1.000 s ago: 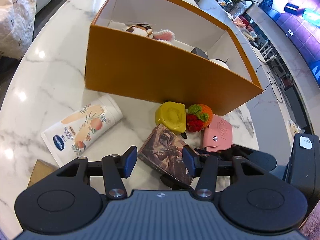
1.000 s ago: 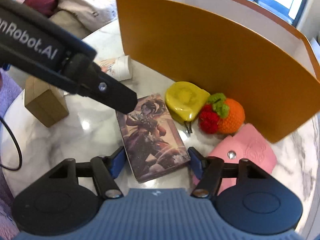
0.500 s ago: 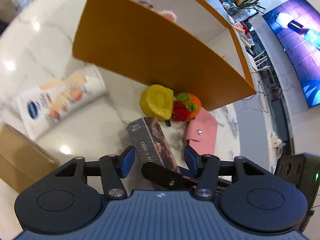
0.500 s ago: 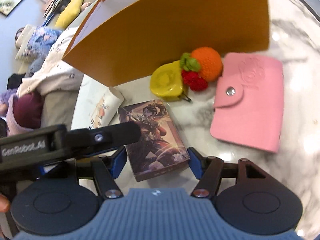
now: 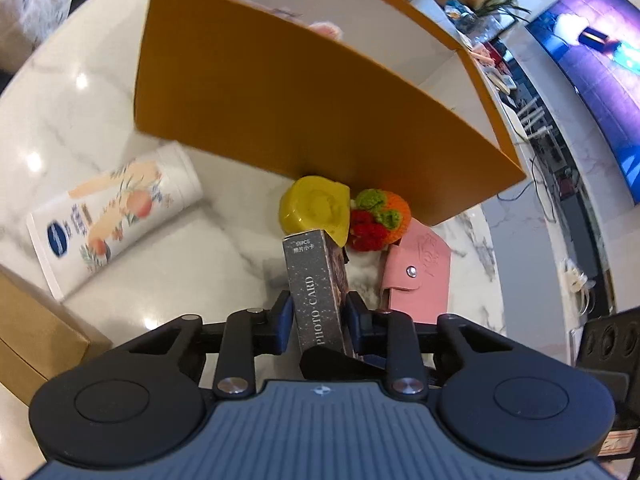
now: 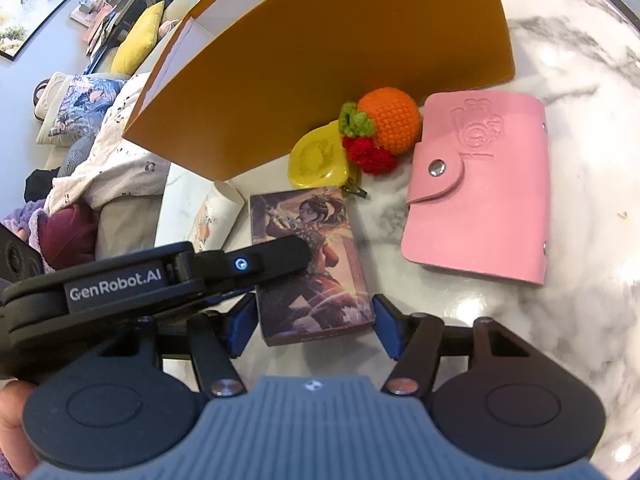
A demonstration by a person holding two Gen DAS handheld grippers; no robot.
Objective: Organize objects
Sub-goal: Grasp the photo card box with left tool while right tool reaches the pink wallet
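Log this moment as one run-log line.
stage: grasping | left gripper: jaws just closed, shut on photo card box | right gripper: open, straddling box | orange box: behind

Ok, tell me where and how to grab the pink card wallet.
I'd come straight down from above with the right tongs and pinch the pink card wallet across its long edges, below the snap flap. It lies flat and closed on the table; the crochet fruit crowds its far corner.

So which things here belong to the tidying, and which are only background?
For the job:
- photo card box, clamped in left gripper
- orange box
- pink card holder
- crochet fruit
- yellow case
- lotion tube

Background:
- television
- yellow cushion
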